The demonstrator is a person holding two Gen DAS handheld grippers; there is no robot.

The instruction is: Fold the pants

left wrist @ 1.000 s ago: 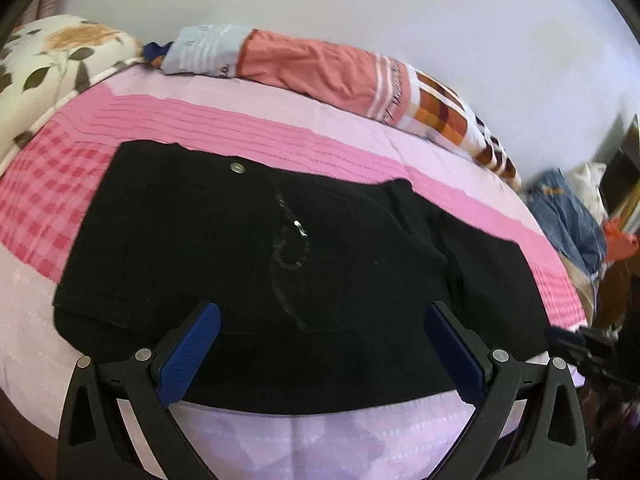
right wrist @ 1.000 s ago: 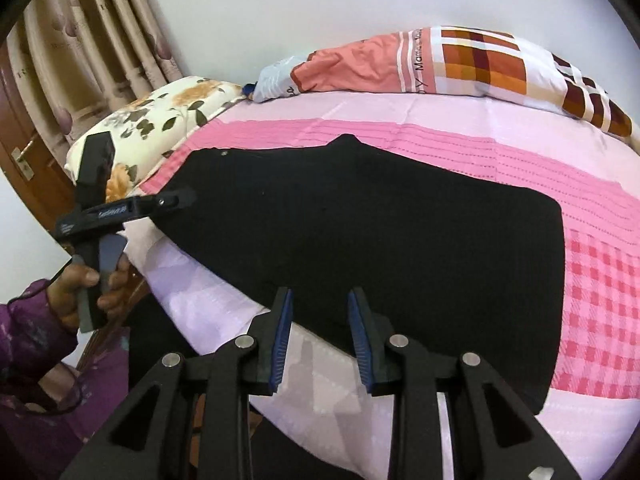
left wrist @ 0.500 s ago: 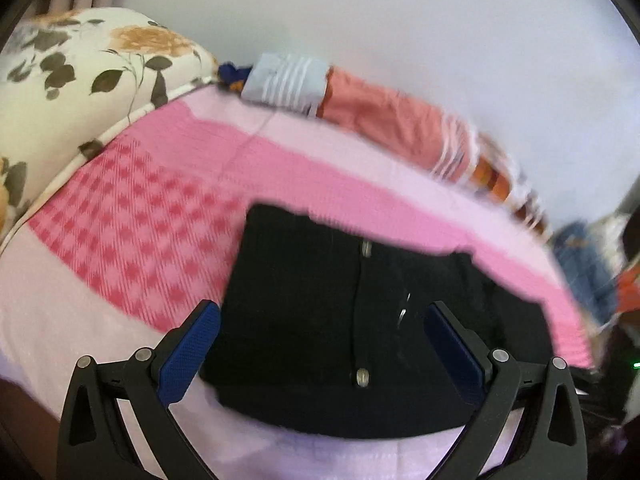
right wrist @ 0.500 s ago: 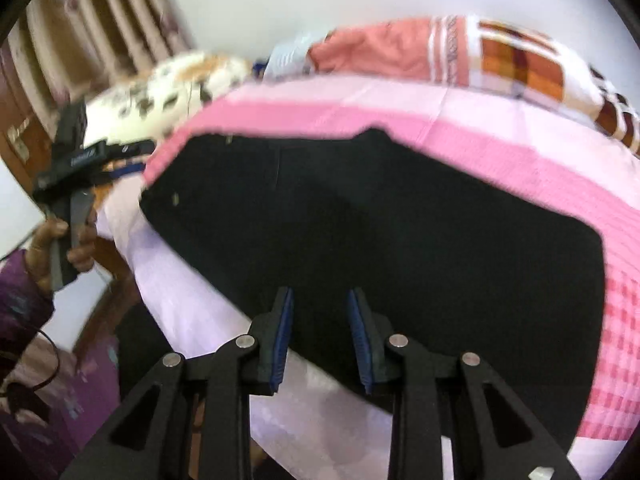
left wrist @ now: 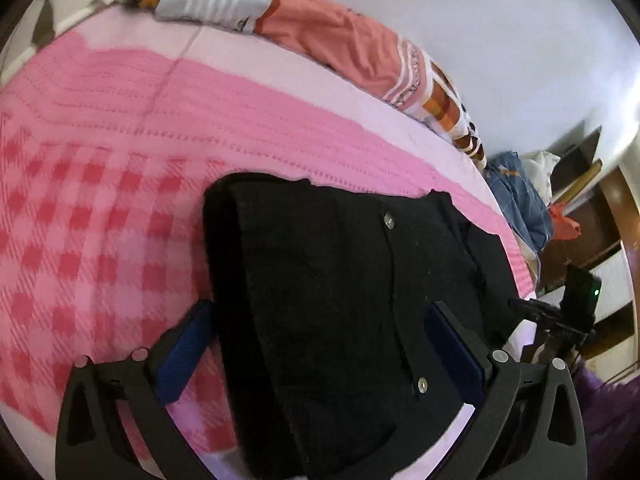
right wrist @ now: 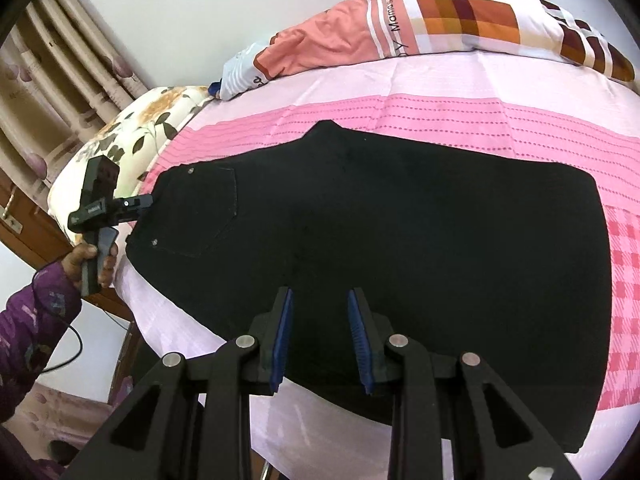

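Note:
Black pants (right wrist: 400, 232) lie flat on the pink bed (right wrist: 460, 116), waist end to the left with a back pocket and rivets showing. In the left wrist view the pants (left wrist: 340, 280) show their waistband end. My left gripper (left wrist: 320, 340) is wide open, its blue pads on either side of the waist end, low over the cloth. It also shows in the right wrist view (right wrist: 140, 202) at the waist corner. My right gripper (right wrist: 320, 332) is partly open and empty, over the pants' near edge.
A patchwork orange quilt (right wrist: 440, 20) lies along the wall at the back. A floral pillow (right wrist: 132, 132) sits at the bed's left end. Blue clothes (left wrist: 520, 200) and shelves stand past the bed's far end. The bed edge drops off below my right gripper.
My left gripper has swung left and come down to the waist end of the pants, which now fills its view. My right gripper has stayed over the near edge.

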